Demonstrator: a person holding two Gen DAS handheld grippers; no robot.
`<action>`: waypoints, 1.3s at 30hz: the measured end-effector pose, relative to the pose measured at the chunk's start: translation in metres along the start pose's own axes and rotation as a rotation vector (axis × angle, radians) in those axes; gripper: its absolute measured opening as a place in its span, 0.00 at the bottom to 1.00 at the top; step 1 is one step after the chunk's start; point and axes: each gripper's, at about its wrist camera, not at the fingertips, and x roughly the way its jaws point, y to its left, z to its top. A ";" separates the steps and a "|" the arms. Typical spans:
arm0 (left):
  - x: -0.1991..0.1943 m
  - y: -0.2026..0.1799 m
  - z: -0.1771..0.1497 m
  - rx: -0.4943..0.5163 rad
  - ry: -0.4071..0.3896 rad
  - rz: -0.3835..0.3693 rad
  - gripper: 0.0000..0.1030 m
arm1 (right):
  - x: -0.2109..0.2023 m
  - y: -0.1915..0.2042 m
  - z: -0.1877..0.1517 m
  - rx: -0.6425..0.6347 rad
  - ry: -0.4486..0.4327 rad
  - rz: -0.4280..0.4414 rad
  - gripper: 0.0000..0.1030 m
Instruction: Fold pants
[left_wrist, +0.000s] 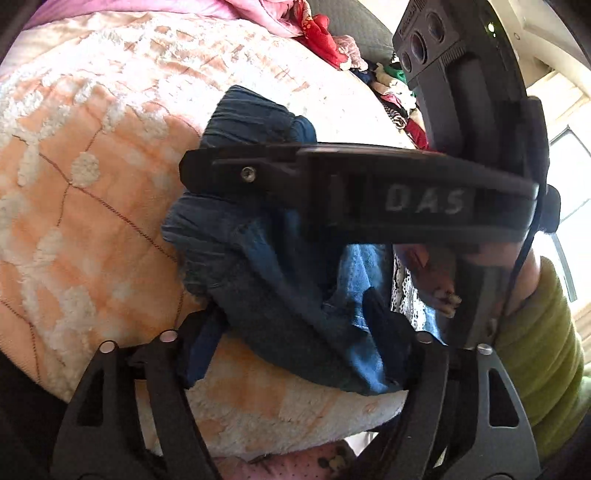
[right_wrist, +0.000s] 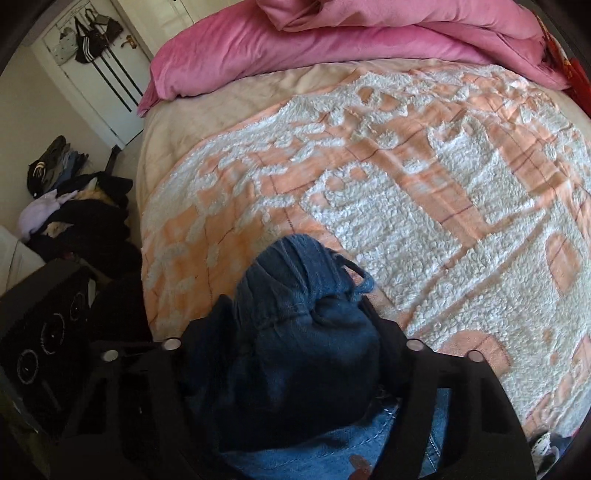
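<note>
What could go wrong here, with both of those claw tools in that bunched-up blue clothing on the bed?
The blue pants lie crumpled between the right gripper fingers, so it may pinch several layers at once and spoil the fold. In the left wrist view the right gripper crosses close above the left gripper; they could bump. The drawstring might snag.

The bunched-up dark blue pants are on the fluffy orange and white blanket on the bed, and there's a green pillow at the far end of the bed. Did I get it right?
Nearly. The pillow at the far end of the bed is pink, not green; the right wrist view shows it. The rest is right: the bunched-up dark blue pants lie on the fluffy orange and white blanket.
</note>
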 end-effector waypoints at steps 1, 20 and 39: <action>0.000 -0.001 0.000 0.003 0.000 -0.002 0.70 | -0.004 -0.002 -0.001 0.006 -0.016 0.011 0.53; 0.014 -0.076 0.013 0.093 0.041 -0.102 0.82 | -0.158 -0.059 -0.080 0.160 -0.387 0.210 0.41; 0.069 -0.165 -0.052 0.395 0.234 -0.048 0.81 | -0.203 -0.133 -0.239 0.593 -0.499 -0.006 0.84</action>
